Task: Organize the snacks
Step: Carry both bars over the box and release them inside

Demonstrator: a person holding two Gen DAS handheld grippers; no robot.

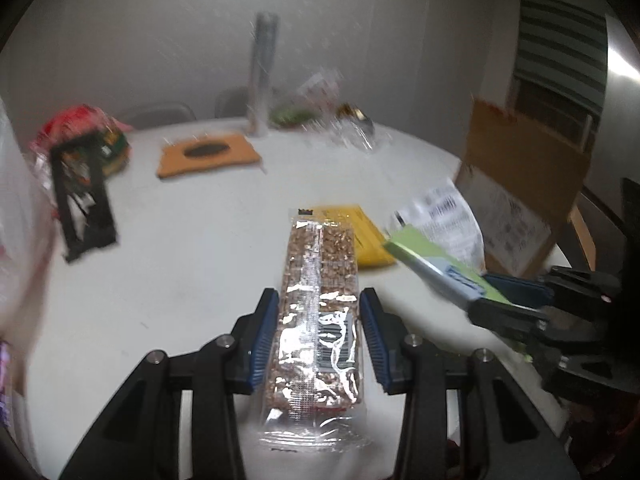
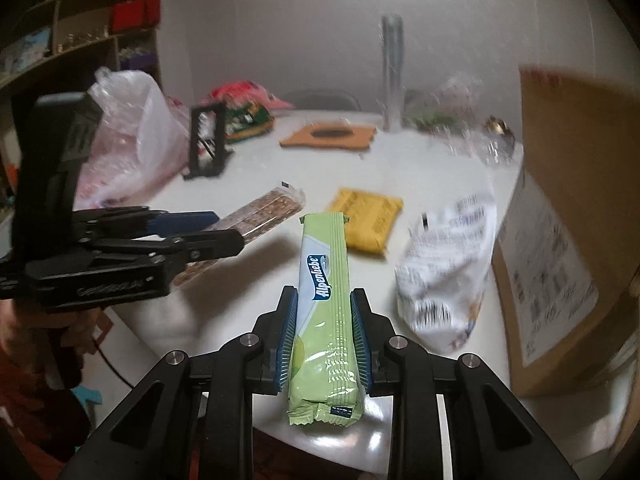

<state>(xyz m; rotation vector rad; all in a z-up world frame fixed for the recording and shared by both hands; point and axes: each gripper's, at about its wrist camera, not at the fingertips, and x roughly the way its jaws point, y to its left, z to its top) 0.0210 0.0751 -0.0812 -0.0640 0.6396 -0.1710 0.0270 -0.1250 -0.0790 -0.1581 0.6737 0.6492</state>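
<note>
Left gripper (image 1: pixel 320 316) pinches clear-wrapped grain bar (image 1: pixel 320 280), lifted above white table (image 1: pixel 180 260). Right gripper (image 2: pixel 324 312) clamps green candy pack (image 2: pixel 326 280), also aloft. Step: carrying both. Next, probably cardboard box (image 2: pixel 568 184); needs steady transfer.

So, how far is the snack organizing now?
Nothing looks sorted yet. In hand: the left gripper holds a clear-wrapped grain bar, and the right gripper holds a green Alpenliebe pack. Left on the table: a yellow packet and a white bag, beside the cardboard box.
</note>
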